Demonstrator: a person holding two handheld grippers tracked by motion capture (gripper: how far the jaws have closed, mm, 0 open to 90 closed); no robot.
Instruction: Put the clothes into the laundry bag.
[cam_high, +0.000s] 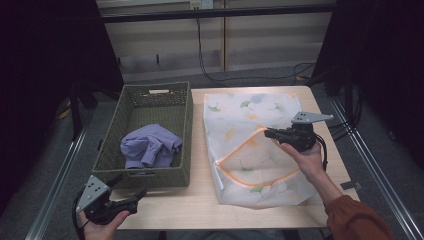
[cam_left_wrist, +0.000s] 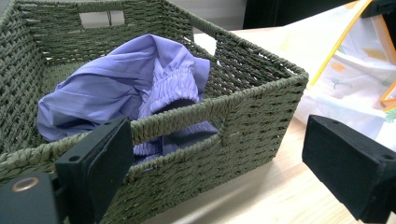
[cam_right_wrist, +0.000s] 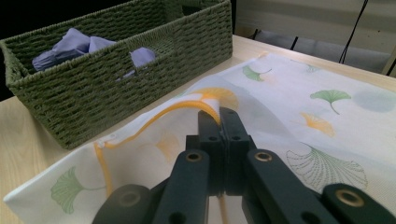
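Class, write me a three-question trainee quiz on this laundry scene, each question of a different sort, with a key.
1. True or false: the purple garment lies inside the green woven basket.
2. Multiple choice: the right hand-held gripper is
A. open above the basket
B. shut on the orange zipper edge of the mesh laundry bag
C. shut on the garment
3. Fill in: the left hand-held gripper has its jaws ____, near the basket's front wall.

Key: 1 true; 2 B; 3 open, holding nothing.
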